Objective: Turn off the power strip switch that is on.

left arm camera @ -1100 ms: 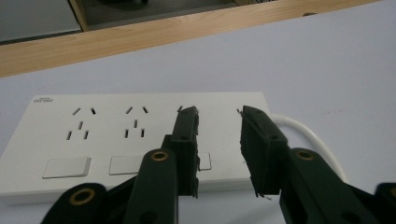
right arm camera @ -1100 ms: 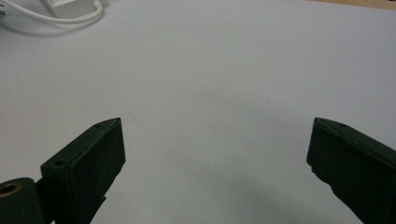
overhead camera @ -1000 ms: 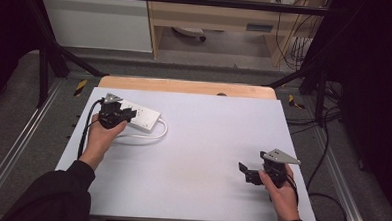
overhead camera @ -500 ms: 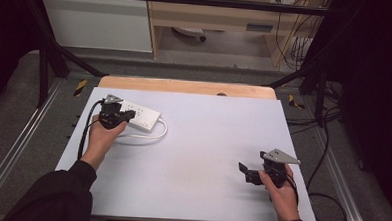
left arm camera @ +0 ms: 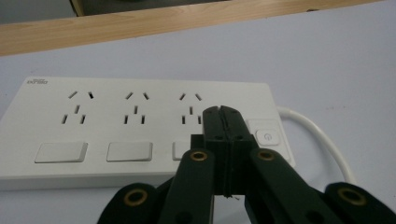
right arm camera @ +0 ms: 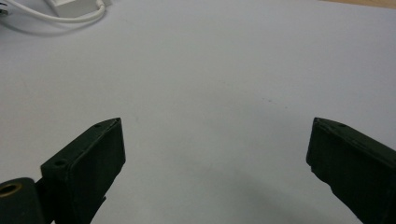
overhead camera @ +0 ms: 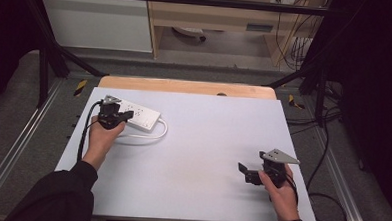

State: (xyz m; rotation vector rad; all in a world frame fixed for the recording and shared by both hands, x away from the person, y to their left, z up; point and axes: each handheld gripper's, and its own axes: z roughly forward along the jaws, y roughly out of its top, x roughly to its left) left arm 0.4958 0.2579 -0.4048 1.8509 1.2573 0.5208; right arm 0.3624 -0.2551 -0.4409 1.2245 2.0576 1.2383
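Observation:
A white power strip (overhead camera: pixel 142 117) with three socket groups lies at the table's back left, and its white cable (overhead camera: pixel 153 135) loops beside it. My left gripper (overhead camera: pixel 128 116) hovers over the strip's near right end. In the left gripper view its jaws have just been closing and now meet, shut, with nothing between them. The left gripper (left arm camera: pixel 221 110) has its tips over the power strip (left arm camera: pixel 140 116), just left of the round power button (left arm camera: pixel 267 136); whether they touch it I cannot tell. My right gripper (overhead camera: pixel 245 173) rests open at the front right. Bare table lies between the wide jaws of the right gripper (right arm camera: pixel 217 123).
The pale grey table top (overhead camera: pixel 208 136) ends in a wooden strip (overhead camera: pixel 185 86) at the back. Metal rails run along both sides, and black cables (overhead camera: pixel 325 196) lie on the floor to the right. The strip's cable (right arm camera: pixel 56 17) shows far off in the right gripper view.

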